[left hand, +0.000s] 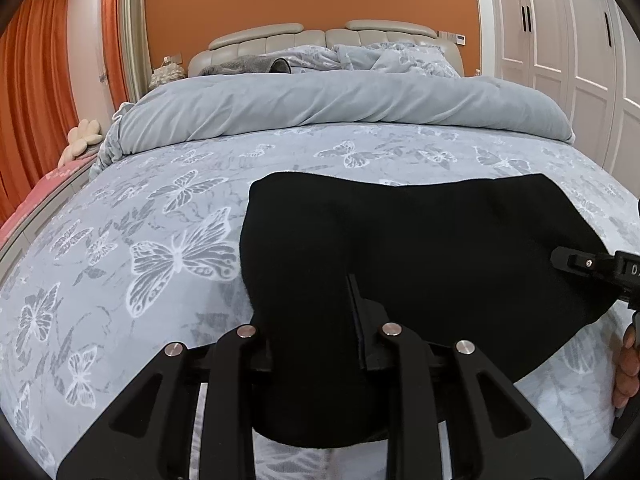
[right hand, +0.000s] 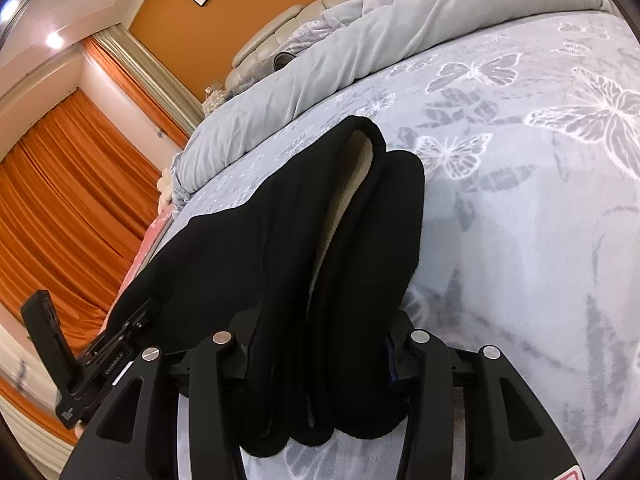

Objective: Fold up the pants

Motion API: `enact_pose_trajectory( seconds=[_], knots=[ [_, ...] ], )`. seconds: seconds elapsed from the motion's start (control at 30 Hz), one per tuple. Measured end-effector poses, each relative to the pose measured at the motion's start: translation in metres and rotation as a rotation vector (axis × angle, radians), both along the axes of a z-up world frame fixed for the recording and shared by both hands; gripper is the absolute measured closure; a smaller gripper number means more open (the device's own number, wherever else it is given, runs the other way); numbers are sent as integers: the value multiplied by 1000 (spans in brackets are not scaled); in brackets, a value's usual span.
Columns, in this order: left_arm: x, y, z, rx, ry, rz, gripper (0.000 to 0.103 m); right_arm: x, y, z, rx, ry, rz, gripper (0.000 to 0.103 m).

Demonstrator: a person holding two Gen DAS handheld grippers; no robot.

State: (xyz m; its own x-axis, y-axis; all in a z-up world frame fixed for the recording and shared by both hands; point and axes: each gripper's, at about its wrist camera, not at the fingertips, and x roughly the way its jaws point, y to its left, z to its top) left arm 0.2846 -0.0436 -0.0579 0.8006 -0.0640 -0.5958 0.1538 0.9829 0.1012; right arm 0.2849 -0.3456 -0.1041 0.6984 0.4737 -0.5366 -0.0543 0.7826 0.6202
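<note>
Black pants (left hand: 440, 240) lie folded into a thick bundle across the butterfly-print bed sheet (left hand: 160, 220). My left gripper (left hand: 316, 340) is shut on the bundle's near left end, and dark fabric drapes over its left finger. In the right wrist view the pants (right hand: 240, 240) show a cream lining (right hand: 348, 200) in an open fold. My right gripper (right hand: 320, 354) holds the other end, with the thick layers filling the gap between its pads. Each gripper also appears in the other's view: the right gripper (left hand: 568, 262) at the right edge, the left gripper (right hand: 148, 306) at lower left.
A bunched grey duvet (left hand: 320, 100) lies across the bed beyond the pants, with the padded headboard (left hand: 280, 40) behind it. White wardrobe doors (left hand: 560, 60) stand on the right and orange curtains (left hand: 32, 80) on the left. A hand (left hand: 628, 368) shows at the right edge.
</note>
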Motion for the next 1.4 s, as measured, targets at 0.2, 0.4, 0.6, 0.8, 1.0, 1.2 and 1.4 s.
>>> enact_pose_trajectory(
  seconds=[0.2, 0.4, 0.6, 0.8, 1.0, 1.2, 1.4],
  knots=[
    [2, 2, -4, -5, 5, 5, 78, 3, -7, -8, 67, 37, 7, 49],
    [2, 3, -5, -6, 6, 7, 78, 0, 1, -2, 25, 17, 23, 58],
    [-2, 6, 11, -34, -35, 7, 80, -9, 9, 27, 0, -81, 3, 66],
    [24, 11, 46, -103, -66, -22, 75, -9, 14, 72, -32, -213, -21, 60],
    [37, 57, -3, -142, 61, 87, 62, -4, -35, 18, -21, 17, -231, 55],
    [40, 63, 65, -333, -36, 90, 58, 6, 41, 104, -241, -181, -53, 64],
    [112, -26, 45, -152, 21, 48, 17, 96, 64, 55, -302, -45, -28, 79]
  ],
)
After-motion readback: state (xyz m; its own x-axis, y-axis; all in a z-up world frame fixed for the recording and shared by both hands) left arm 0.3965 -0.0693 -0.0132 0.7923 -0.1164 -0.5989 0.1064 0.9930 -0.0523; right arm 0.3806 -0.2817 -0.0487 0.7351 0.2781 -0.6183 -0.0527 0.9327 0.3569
